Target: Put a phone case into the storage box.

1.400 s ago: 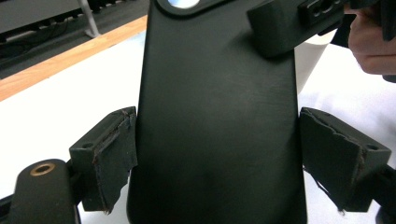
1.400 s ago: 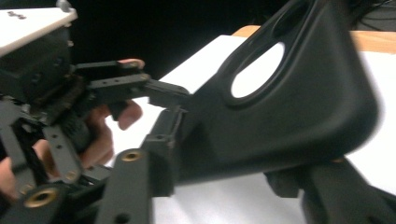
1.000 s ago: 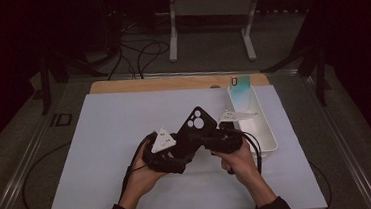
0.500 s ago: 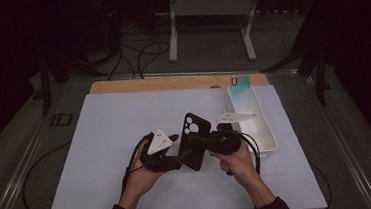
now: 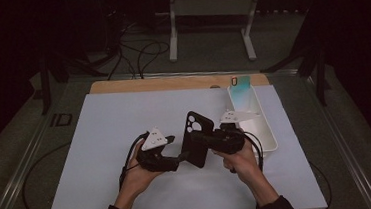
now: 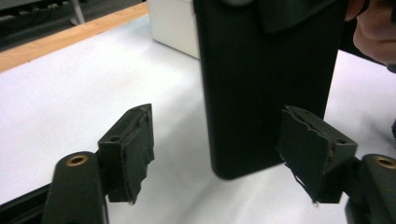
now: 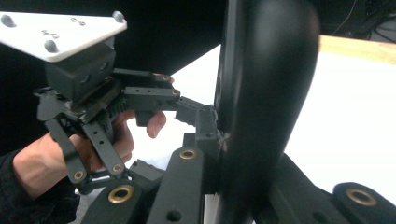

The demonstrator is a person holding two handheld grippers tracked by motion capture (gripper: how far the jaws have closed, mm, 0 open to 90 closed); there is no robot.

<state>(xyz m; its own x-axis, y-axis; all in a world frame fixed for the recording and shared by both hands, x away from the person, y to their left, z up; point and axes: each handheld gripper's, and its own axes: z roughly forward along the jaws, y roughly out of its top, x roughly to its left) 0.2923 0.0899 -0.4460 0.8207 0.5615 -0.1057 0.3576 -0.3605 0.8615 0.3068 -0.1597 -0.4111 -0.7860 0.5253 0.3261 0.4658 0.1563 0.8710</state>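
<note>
The white mat (image 5: 126,139) takes up most of the table, and the other things sit on or above it. A white tray (image 5: 266,138) lies along its right edge, with a pale teal phone-like slab (image 5: 241,87) leaning at the tray's far end; what it is stays hard to tell. Left of the tray, above the mat's middle, hangs the black case (image 5: 196,141), a phone case with camera holes at its top. It looks light, thin and somewhat flexible, with a smooth skin that could slip, so I judge the long side edges the best place to grip, squeezing gently. The right gripper (image 5: 211,138) is clamped on one edge of it. The left gripper (image 6: 215,149) has its jaws spread apart, one on each side of the case's lower end, not touching. The case's top is cut off in both gripper views, and its inside face is hidden.
</note>
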